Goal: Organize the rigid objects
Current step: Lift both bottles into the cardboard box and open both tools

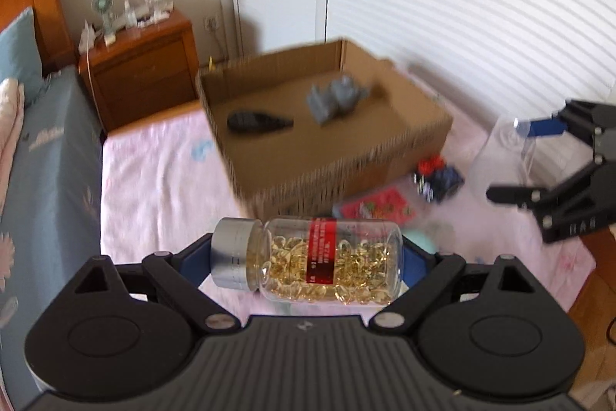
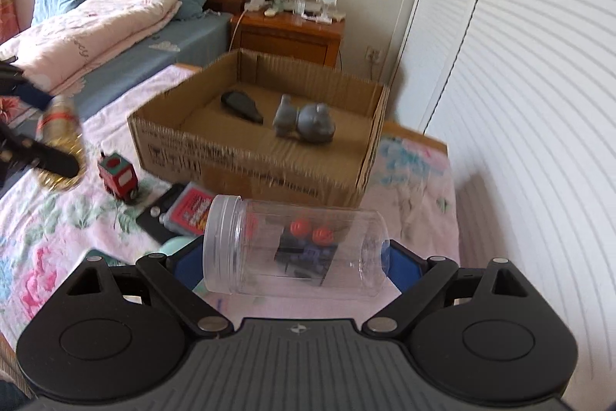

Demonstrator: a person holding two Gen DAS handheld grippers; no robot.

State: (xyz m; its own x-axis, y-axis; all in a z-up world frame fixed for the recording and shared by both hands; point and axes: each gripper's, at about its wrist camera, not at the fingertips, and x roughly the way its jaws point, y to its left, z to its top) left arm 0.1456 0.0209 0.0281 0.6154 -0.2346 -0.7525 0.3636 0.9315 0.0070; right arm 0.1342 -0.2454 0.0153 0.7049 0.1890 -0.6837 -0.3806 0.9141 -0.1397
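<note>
My left gripper (image 1: 306,257) is shut on a clear pill bottle (image 1: 308,259) with a silver cap, a red label and yellow capsules, held sideways above the bed; it also shows in the right wrist view (image 2: 59,145). My right gripper (image 2: 296,249) is shut on an empty clear plastic jar (image 2: 292,249), held sideways; the jar also shows in the left wrist view (image 1: 500,153). An open cardboard box (image 1: 346,164) (image 2: 246,160) lies ahead, holding a black object (image 1: 258,121) (image 2: 242,106) and a grey figurine (image 1: 338,97) (image 2: 306,120).
On the floral sheet near the box lie a red toy train car (image 2: 117,176), a red card pack (image 2: 192,210) (image 1: 375,208), a blue and red toy (image 1: 437,178) and a mint-green object (image 2: 175,245). A wooden nightstand (image 2: 288,33) stands behind; white louvred doors (image 2: 519,103) at right.
</note>
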